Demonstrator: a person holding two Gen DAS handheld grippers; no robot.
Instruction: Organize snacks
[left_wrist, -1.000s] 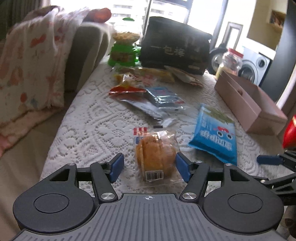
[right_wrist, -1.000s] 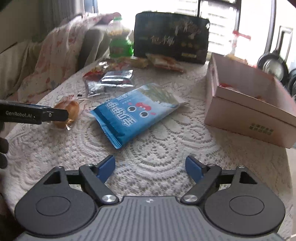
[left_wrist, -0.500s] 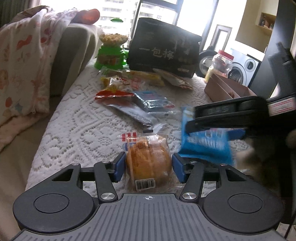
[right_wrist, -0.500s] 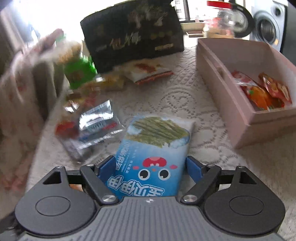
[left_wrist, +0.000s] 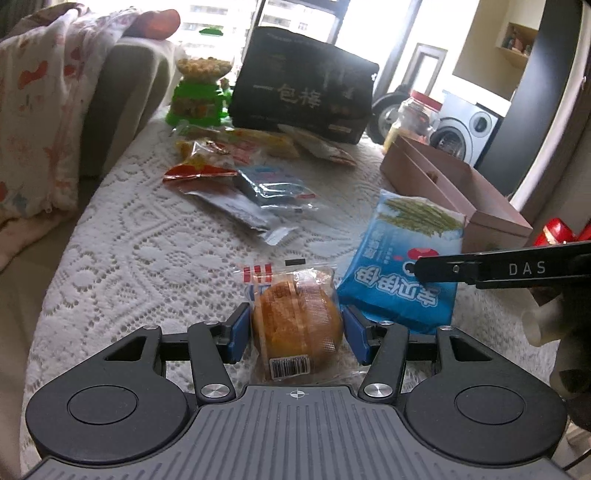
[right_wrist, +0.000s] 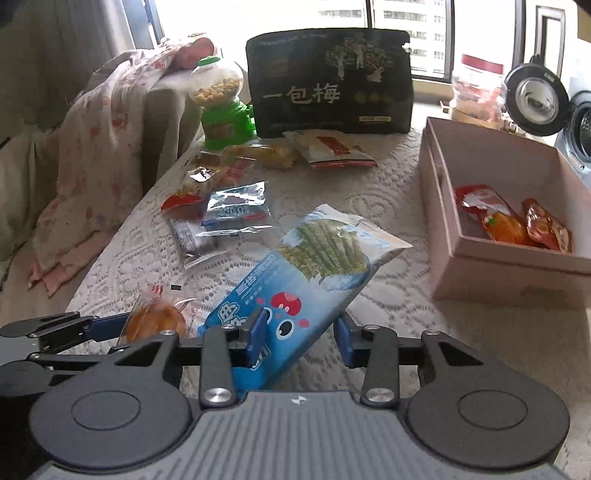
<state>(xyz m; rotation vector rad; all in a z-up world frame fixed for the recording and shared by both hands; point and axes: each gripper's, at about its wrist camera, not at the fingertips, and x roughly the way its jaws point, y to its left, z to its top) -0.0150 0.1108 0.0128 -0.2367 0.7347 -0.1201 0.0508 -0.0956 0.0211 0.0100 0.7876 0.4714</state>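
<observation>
My left gripper (left_wrist: 295, 334) clamped on the bun (left_wrist: 295, 325), my right gripper (right_wrist: 299, 338) gripping the tilted blue pack (right_wrist: 295, 291), pink box (right_wrist: 517, 284) at two o'clock

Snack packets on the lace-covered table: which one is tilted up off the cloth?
The blue snack bag printed with green sticks, gripped by the right gripper; the other packets lie flat.

From the right gripper (right_wrist: 297, 341), bare lace table (right_wrist: 388, 295) runs toward 1 o'clock up to the pink box (right_wrist: 517, 284), whose near wall blocks a low approach. At 11 o'clock a pile of snack packets (right_wrist: 229, 210) clutters the way. At 12 o'clock the black bag (right_wrist: 332, 81) stands upright, with the green dispenser (right_wrist: 225, 122) beside it. The left gripper (right_wrist: 92, 328) crowds 9 o'clock.
</observation>
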